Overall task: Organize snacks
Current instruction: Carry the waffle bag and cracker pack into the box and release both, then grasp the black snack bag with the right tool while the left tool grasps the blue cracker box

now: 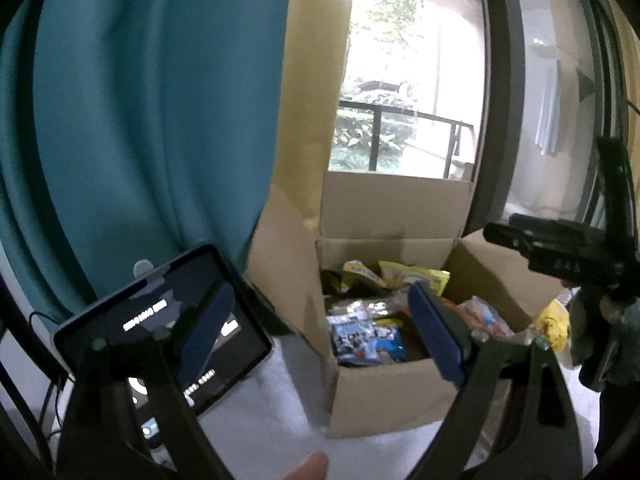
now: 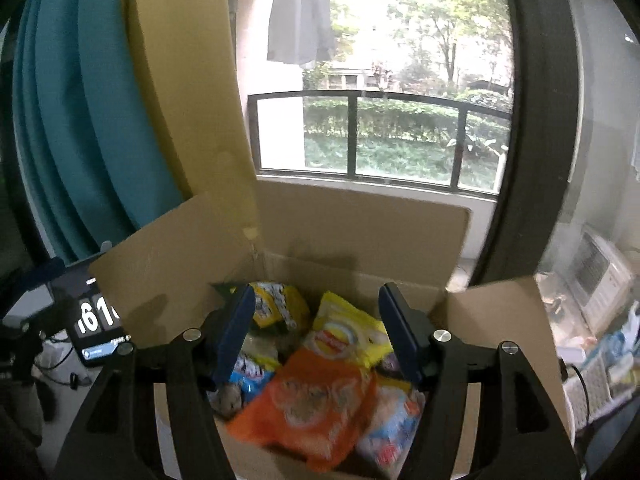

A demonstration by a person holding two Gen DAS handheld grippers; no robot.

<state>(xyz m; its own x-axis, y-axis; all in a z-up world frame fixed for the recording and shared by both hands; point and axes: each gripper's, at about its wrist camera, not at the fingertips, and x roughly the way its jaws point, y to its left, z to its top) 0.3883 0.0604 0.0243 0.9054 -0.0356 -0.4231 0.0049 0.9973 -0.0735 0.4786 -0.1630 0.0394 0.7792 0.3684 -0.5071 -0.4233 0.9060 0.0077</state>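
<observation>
An open cardboard box (image 1: pixel 380 396) on the floor holds several snack packets. In the left wrist view a blue-and-white packet (image 1: pixel 364 338) lies at its front and a yellow bag (image 1: pixel 416 276) at its back. My left gripper (image 1: pixel 322 288) is open wide in front of the box, with nothing between its fingers. My right gripper (image 2: pixel 317 290) hangs open over the box (image 2: pixel 360 220). Below its fingers lies a blurred orange bag (image 2: pixel 316 400) that the pads do not touch. A yellow chips bag (image 2: pixel 348 332) and another yellow bag (image 2: pixel 276 304) lie behind it.
A dark tablet (image 1: pixel 160 328) with a lit screen stands left of the box, cables beside it. A teal curtain (image 1: pixel 140 100) hangs at the left, and a window with a railing (image 2: pixel 360 136) is behind. Another yellow packet (image 1: pixel 556 320) sits outside the box's right flap.
</observation>
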